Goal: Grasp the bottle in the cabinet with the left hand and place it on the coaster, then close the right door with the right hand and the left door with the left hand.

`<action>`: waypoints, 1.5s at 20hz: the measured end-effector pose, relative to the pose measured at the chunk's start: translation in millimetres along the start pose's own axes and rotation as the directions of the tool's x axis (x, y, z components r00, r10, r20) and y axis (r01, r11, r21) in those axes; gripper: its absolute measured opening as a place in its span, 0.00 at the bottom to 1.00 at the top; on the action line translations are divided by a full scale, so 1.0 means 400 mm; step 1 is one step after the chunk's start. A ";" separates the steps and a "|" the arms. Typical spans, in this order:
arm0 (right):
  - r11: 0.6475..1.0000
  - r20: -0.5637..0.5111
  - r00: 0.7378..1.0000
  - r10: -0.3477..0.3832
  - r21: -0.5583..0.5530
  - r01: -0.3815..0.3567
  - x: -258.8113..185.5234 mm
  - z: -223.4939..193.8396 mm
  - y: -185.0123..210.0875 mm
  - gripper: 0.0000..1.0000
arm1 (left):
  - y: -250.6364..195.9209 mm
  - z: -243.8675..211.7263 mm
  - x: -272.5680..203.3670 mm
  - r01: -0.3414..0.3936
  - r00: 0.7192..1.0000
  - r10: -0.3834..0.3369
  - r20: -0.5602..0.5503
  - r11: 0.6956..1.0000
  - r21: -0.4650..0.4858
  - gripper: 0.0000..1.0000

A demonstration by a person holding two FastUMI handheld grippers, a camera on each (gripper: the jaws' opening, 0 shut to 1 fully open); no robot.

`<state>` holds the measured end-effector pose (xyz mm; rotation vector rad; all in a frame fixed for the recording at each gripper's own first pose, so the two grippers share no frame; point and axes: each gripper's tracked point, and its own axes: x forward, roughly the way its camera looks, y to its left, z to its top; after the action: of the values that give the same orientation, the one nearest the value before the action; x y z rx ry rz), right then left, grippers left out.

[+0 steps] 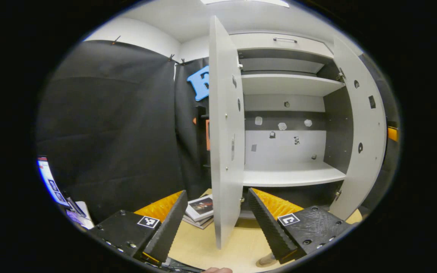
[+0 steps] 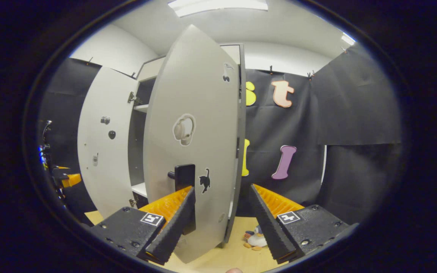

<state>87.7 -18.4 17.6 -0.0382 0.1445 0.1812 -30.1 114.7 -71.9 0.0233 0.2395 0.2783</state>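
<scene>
I see no bottle on the cabinet (image 1: 290, 176) shelves, coaster not visible. Right door (image 2: 192, 151) and left door (image 1: 226, 132) both open. Left gripper (image 1: 216, 220) and right gripper (image 2: 222, 216) spread, empty. Doors remain.

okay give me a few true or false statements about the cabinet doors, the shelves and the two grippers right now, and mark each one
1. Both cabinet doors stand open. True: the left door and the right door are both swung out.
2. A bottle stands on the lower shelf. False: the visible shelves are bare.
3. The left gripper is shut on the left door's edge. False: its jaws are apart, holding nothing.
4. The right gripper is open in front of the right door. True.
5. A small toy penguin lies on the table by the right door. True.
</scene>
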 end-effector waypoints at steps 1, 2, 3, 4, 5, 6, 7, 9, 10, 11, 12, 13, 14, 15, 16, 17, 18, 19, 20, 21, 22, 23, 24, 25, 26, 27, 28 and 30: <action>1.000 0.001 1.000 0.003 0.003 -0.003 0.007 0.000 0.006 0.92 | 0.008 0.000 0.000 -0.007 1.000 0.007 -0.001 1.000 0.001 0.98; 1.000 0.003 1.000 0.004 0.008 -0.004 0.017 0.000 0.012 0.92 | 0.017 -0.001 0.000 -0.013 1.000 0.013 0.000 1.000 0.002 0.98; 1.000 0.007 1.000 0.002 0.020 -0.003 0.024 0.001 0.013 0.92 | 0.027 -0.002 0.001 -0.027 1.000 0.027 -0.001 1.000 0.006 0.98; 0.999 0.009 1.000 0.005 0.037 -0.005 0.032 0.000 0.016 0.92 | 0.037 -0.002 0.001 -0.043 0.999 0.043 -0.001 0.999 0.016 0.97; 0.999 0.008 1.000 0.010 0.051 -0.010 0.038 0.001 0.021 0.94 | 0.044 -0.001 0.001 -0.053 0.999 0.053 0.002 0.998 0.025 0.97; 0.998 0.008 1.000 0.016 0.060 -0.016 0.039 -0.002 0.029 0.94 | 0.048 0.003 0.004 -0.055 0.998 0.055 0.007 0.998 0.028 0.97; 0.998 0.007 1.000 0.020 0.061 -0.020 0.041 -0.003 0.037 0.94 | 0.049 0.008 0.004 -0.054 0.998 0.054 0.013 0.998 0.024 0.98; 0.998 0.011 1.000 0.023 0.059 -0.023 0.053 -0.001 0.054 0.92 | 0.052 0.020 0.010 -0.044 0.999 0.044 0.023 0.999 0.013 0.97; 0.998 0.017 1.000 0.025 0.065 -0.026 0.060 0.000 0.064 0.94 | 0.057 0.027 0.011 -0.043 0.999 0.043 0.029 0.999 0.009 0.97; 0.996 0.021 0.999 0.033 0.079 -0.034 0.068 -0.002 0.075 0.92 | 0.061 0.033 0.012 -0.039 0.999 0.039 0.033 0.999 0.004 0.96; 0.994 0.012 0.999 0.045 0.097 -0.046 0.075 -0.014 0.090 0.94 | 0.064 0.033 0.015 -0.037 0.999 0.037 0.034 0.999 0.002 0.97; 0.991 0.008 0.998 0.063 0.116 -0.063 0.082 -0.020 0.107 0.92 | 0.073 0.032 0.014 -0.044 0.998 0.044 0.035 0.999 0.004 0.98; 0.987 0.007 0.996 0.085 0.134 -0.085 0.087 -0.018 0.127 0.92 | 0.082 0.034 0.015 -0.050 0.998 0.050 0.035 0.999 0.008 0.98; 0.984 0.007 0.994 0.106 0.145 -0.106 0.094 -0.016 0.148 0.94 | 0.087 0.033 0.014 -0.053 0.998 0.052 0.036 0.999 0.011 0.98; 0.982 0.013 0.993 0.118 0.149 -0.118 0.103 -0.013 0.163 0.92 | 0.094 0.034 0.013 -0.055 0.998 0.055 0.036 0.998 0.013 0.98; 0.981 0.013 0.992 0.126 0.148 -0.127 0.112 -0.011 0.175 0.92 | 0.098 0.032 0.013 -0.056 0.998 0.055 0.033 0.998 0.017 0.98; 0.979 0.016 0.991 0.135 0.153 -0.136 0.122 -0.011 0.190 0.92 | 0.105 0.030 0.011 -0.061 0.998 0.060 0.030 0.998 0.019 0.97; 0.976 0.018 0.989 0.147 0.161 -0.147 0.130 -0.010 0.205 0.92 | 0.112 0.033 0.009 -0.064 0.998 0.063 0.032 0.998 0.019 0.98; 0.975 0.013 0.988 0.153 0.159 -0.153 0.134 -0.010 0.216 0.92 | 0.118 0.036 0.008 -0.065 0.997 0.065 0.033 0.998 0.017 0.98; 0.976 0.016 0.988 0.155 0.154 -0.155 0.137 -0.007 0.221 0.92 | 0.125 0.039 0.008 -0.065 0.997 0.064 0.037 0.998 0.020 0.97; 0.976 0.018 0.987 0.157 0.151 -0.158 0.135 -0.004 0.226 0.92 | 0.133 0.043 0.008 -0.071 0.997 0.070 0.039 0.997 0.024 0.97; 0.976 0.021 0.987 0.158 0.147 -0.159 0.133 0.000 0.229 0.95 | 0.145 0.045 0.008 -0.074 0.997 0.073 0.040 0.997 0.032 0.98; 0.978 0.022 0.988 0.153 0.141 -0.155 0.125 0.001 0.227 0.95 | 0.154 0.048 0.013 -0.076 0.996 0.074 0.042 0.996 0.036 0.98; 0.980 0.025 0.989 0.146 0.135 -0.148 0.117 0.003 0.221 0.95 | 0.166 0.055 0.015 -0.077 0.996 0.075 0.048 0.996 0.035 0.97; 0.982 0.028 0.991 0.134 0.127 -0.137 0.105 0.002 0.210 0.95 | 0.175 0.061 0.019 -0.077 0.996 0.076 0.052 0.997 0.030 0.96; 0.985 0.028 0.992 0.121 0.119 -0.123 0.095 0.000 0.199 0.95 | 0.184 0.066 0.022 -0.079 0.996 0.077 0.053 0.997 0.026 0.98; 0.987 0.027 0.994 0.110 0.114 -0.112 0.086 -0.002 0.187 0.92 | 0.195 0.070 0.028 -0.079 0.996 0.078 0.049 0.997 0.024 0.98; 0.987 0.030 0.993 0.112 0.113 -0.114 0.062 -0.007 0.171 0.94 | 0.211 0.079 0.046 -0.069 0.997 0.068 0.038 0.998 0.013 0.98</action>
<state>99.0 53.2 9.3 0.0870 0.1330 0.2862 -28.2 201.2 -41.0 0.0506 0.2040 0.3442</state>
